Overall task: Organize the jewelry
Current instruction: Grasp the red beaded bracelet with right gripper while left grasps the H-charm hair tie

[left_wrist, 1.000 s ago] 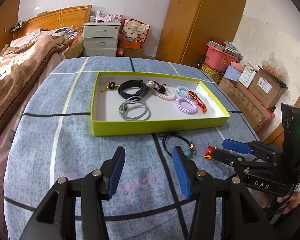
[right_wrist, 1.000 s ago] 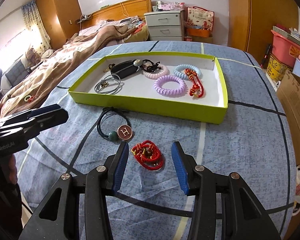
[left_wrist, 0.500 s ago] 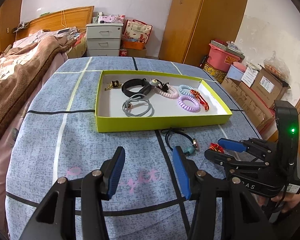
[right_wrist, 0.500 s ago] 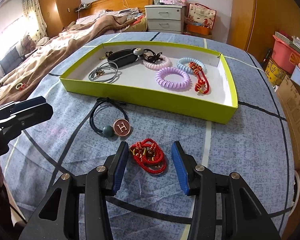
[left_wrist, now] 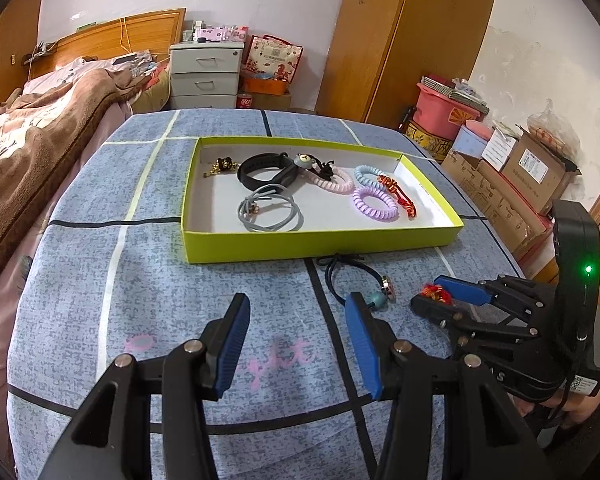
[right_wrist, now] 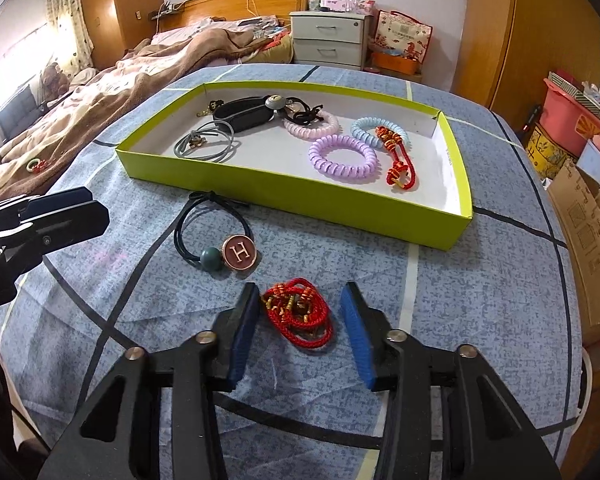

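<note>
3 coil hair ties (right_wrist: 343, 157), 2 red cord bracelets (right_wrist: 298, 312), 1 green tray (right_wrist: 292, 196), 2 claws (right_wrist: 300, 334).

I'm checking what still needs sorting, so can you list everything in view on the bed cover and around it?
shallow cardboard tray: one, lime green outside, white inside, on the blue checked bed cover
coiled hair ties: three, purple, pink, pale blue, in the tray
red cord bracelet: one, in the tray, right side
black wristband: one, in the tray
grey elastic loops: in the tray, near left
dark hair tie with H button: one, on the cover before the tray
red cord bundle: one, on the cover between the right jaws, untouched
grey drawer unit: one, by the wall
left gripper: open
right gripper: open, jaws just closing
</note>
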The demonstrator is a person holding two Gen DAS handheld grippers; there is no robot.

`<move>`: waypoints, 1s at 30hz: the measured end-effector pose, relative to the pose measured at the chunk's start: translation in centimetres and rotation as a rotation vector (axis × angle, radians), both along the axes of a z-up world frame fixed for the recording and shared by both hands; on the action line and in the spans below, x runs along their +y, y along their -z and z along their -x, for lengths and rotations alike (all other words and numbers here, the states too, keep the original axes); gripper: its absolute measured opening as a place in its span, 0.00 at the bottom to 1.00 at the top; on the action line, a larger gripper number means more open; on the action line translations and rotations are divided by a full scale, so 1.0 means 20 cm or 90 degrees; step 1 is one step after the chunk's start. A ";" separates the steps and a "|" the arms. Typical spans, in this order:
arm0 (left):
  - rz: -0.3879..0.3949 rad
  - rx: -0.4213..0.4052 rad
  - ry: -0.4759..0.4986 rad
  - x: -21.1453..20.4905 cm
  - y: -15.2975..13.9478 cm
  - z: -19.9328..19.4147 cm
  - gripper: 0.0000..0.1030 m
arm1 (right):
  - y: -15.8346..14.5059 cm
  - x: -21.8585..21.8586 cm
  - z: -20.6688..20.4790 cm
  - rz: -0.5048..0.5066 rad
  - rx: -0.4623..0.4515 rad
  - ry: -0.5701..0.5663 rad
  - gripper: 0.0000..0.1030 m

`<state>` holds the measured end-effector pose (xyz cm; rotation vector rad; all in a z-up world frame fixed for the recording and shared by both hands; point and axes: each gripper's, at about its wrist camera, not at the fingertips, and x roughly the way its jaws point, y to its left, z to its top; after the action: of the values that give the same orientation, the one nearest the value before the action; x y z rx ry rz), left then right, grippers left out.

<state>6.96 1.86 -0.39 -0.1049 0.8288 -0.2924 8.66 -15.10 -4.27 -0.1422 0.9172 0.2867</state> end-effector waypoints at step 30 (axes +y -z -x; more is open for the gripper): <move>-0.075 0.022 0.122 -0.42 0.08 -0.12 0.50 | -0.04 -0.21 0.07 -0.038 -0.011 0.040 0.21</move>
<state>9.29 -6.50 -1.91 0.0809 0.8908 -0.4217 7.22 -19.29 -3.53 -0.0601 0.8933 0.2546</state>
